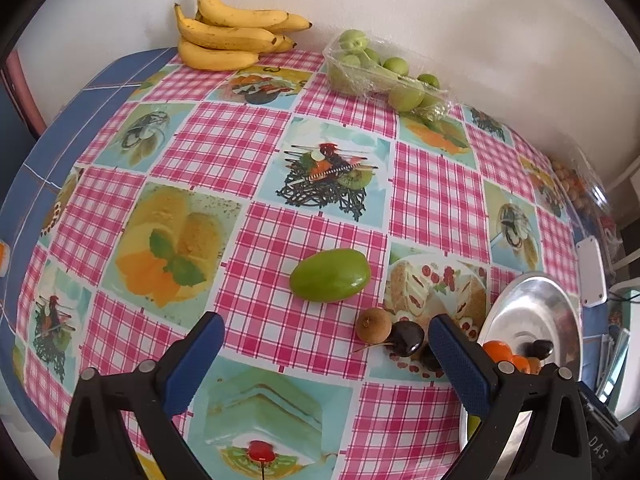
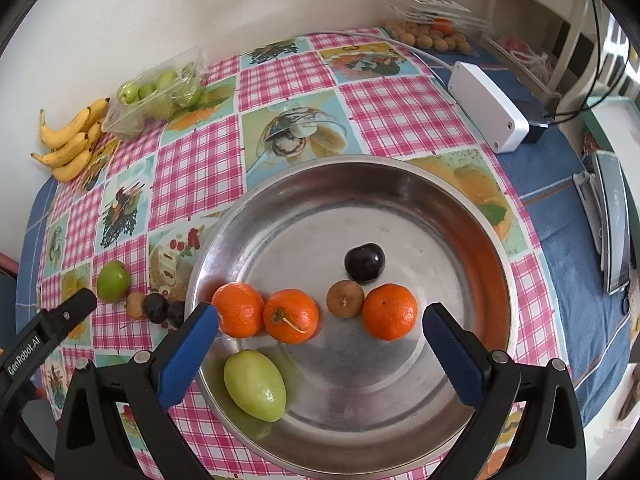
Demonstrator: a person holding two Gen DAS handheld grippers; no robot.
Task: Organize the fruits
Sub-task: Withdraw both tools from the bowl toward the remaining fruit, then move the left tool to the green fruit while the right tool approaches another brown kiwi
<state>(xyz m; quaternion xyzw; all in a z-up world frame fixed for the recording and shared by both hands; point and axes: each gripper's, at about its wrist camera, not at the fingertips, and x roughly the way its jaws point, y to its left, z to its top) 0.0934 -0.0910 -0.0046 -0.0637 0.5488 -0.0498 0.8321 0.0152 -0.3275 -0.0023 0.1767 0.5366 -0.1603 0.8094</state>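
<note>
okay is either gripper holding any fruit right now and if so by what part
Nothing is held. The left gripper is open over the tablecloth, and the right gripper is open above the metal bowl, with no fruit between either one's fingers.

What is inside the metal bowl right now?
The metal bowl holds three oranges, a green fruit, a dark plum and a brown fruit. Nothing looks covered.
</note>
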